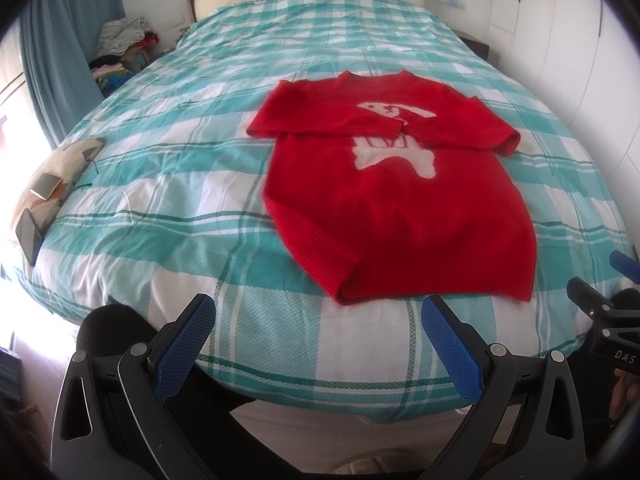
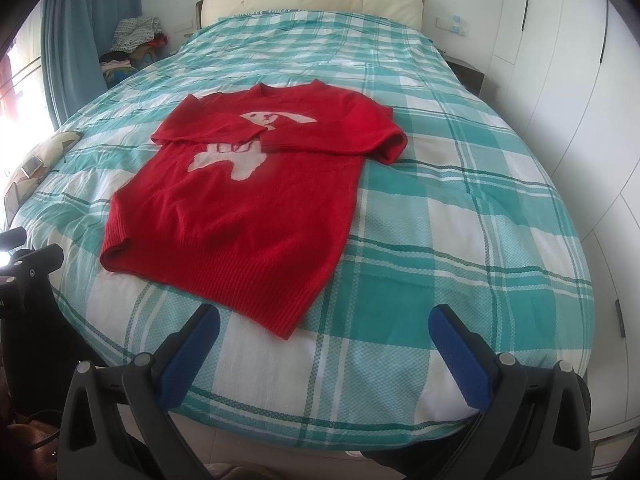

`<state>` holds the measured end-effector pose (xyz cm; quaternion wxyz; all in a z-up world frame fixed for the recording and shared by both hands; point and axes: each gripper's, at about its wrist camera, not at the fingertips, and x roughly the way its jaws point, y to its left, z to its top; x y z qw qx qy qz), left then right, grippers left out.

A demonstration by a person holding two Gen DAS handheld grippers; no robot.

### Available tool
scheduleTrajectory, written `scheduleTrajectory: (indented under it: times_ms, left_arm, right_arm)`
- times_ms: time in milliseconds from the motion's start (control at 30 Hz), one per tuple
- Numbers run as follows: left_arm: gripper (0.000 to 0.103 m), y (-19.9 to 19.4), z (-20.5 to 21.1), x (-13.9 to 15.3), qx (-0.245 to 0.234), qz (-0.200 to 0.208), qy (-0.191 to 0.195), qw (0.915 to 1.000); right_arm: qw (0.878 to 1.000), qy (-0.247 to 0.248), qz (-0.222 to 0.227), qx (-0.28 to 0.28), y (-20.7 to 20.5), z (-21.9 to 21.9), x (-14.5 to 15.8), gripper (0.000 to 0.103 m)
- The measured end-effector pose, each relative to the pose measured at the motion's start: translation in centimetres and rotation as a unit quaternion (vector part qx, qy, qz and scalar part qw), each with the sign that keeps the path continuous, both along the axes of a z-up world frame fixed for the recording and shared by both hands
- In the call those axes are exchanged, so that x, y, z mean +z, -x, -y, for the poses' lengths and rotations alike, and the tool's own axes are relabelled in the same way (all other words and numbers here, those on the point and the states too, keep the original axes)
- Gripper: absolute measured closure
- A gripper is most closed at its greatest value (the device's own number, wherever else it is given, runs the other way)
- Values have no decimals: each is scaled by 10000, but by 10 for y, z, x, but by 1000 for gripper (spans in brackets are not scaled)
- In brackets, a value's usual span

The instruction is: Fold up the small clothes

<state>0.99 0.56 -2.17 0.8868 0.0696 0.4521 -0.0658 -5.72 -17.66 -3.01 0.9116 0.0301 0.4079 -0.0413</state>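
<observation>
Right wrist view: sweater flat on bed, sleeves crossed; soft, limp knit, best pinched at near hem; both grippers wide, empty

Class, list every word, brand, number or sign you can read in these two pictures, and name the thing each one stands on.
"DAS": white letters on the black body of the right gripper, at the edge of the left wrist view; the lettering is cut off there.
Marks on the white animal figure of the red sweater: too blurred to read as text.
A white letter fragment on the left gripper body in the right wrist view: too cut off to read.
</observation>
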Motion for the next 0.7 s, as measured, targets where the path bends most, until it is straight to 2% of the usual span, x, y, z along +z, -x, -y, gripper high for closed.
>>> scheduleTrajectory:
  times_ms: [133,267,333,433,567,667,700]
  left_arm:
    - [0,-3,-10,2,69,15,8,10000]
    - [0,-12,-41,1,449,-19,132,9989]
    - [0,-18,-54,-5,626,-120,111,9979]
    - [0,-27,-60,-14,609,-349,223,9973]
    - [0,-50,-41,-26,320,-594,440,9968]
    - [0,-72,-10,-37,-8,-717,402,9966]
    - [0,-79,0,-43,-12,-708,258,9972]
  right_arm:
    - [10000,-3,-19,-7,0,0,0,0]
    - [9999,-158,36,-41,1,2,6,0]
    - [9999,-109,75,-71,3,2,7,0]
    - [10000,-60,-47,-55,1,2,-2,0]
    - [9994,39,-319,144,-11,-6,-21,0]
    - [9991,-55,-385,164,-19,-6,-32,0]
    - [9990,-138,-404,149,-20,-5,-34,0]
